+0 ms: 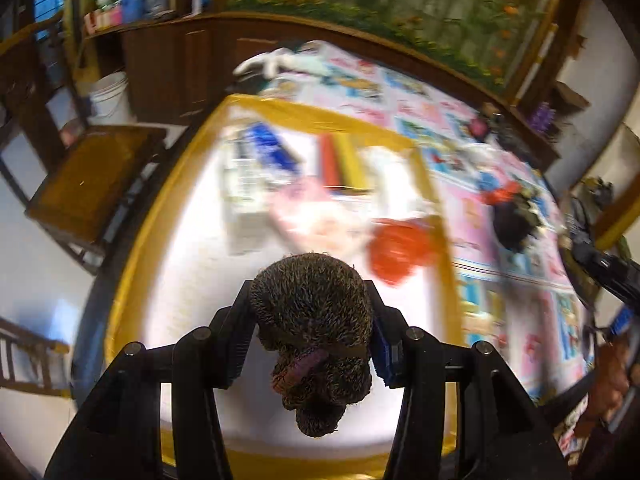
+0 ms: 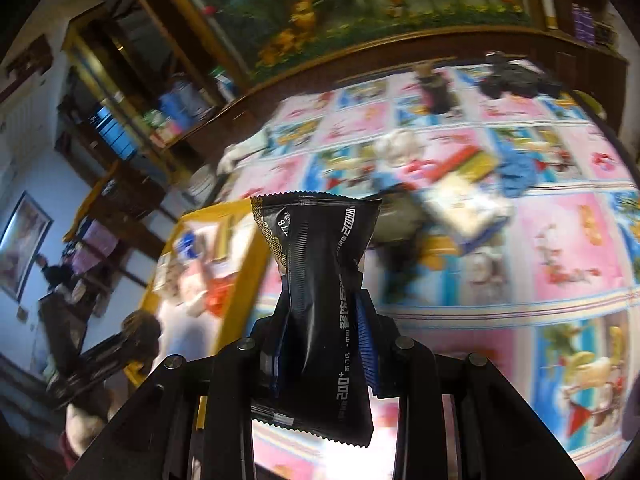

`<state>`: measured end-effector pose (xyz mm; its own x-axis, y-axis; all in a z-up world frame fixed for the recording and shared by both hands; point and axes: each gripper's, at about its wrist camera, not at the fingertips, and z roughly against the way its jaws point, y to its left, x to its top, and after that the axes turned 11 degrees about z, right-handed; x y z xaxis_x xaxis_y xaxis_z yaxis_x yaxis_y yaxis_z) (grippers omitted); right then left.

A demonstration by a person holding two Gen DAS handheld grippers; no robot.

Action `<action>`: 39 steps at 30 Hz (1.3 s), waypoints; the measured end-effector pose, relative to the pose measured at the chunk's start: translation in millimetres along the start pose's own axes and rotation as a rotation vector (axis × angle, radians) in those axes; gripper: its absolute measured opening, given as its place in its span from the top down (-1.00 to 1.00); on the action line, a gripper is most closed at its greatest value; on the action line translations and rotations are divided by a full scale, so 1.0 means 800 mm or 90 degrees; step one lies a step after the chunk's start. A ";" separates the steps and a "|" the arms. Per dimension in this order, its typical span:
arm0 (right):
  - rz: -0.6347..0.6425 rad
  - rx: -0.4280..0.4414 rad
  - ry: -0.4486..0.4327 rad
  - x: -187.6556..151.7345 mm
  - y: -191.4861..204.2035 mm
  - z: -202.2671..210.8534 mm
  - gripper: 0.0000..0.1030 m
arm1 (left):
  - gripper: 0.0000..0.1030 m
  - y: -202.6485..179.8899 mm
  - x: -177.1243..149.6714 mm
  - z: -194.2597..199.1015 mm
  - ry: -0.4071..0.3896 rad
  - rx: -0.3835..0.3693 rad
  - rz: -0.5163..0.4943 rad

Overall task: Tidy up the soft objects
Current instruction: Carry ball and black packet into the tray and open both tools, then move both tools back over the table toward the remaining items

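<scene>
Nearest to me, the left gripper (image 1: 312,320) is clamping a brown bristly plush toy (image 1: 314,332), its pads pressing into both sides so the soft body is bulging above and sagging below the fingers. The right gripper (image 2: 324,336) is pinching a black foil packet (image 2: 320,300) around its middle, creasing it into a waist. Both loads are hanging over the near edge of a white tray with a yellow rim (image 1: 320,114), which is sitting on a bed with a pink cartoon quilt (image 2: 560,248). Farther in, the tray is holding a red bundle (image 1: 394,250), a pink cloth (image 1: 308,212) and some boxes, all blurred. I would carry each item well past the rim and over a bare patch before letting go, keeping the grip steady, since the packet looks slippery. More clutter is lying farther across the quilt.
</scene>
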<state>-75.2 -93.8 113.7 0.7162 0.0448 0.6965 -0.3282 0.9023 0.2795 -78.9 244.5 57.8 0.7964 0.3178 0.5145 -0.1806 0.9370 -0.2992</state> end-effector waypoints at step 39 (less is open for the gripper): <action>0.268 -0.003 -0.039 -0.014 0.167 -0.037 -0.70 | -0.23 -0.018 -0.046 0.144 -0.283 0.000 0.040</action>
<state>-109.0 38.9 123.8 0.4822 0.3835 0.7877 -0.5811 0.8128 -0.0400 -171.8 235.7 135.5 0.4584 0.4060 0.7906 -0.2205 0.9137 -0.3413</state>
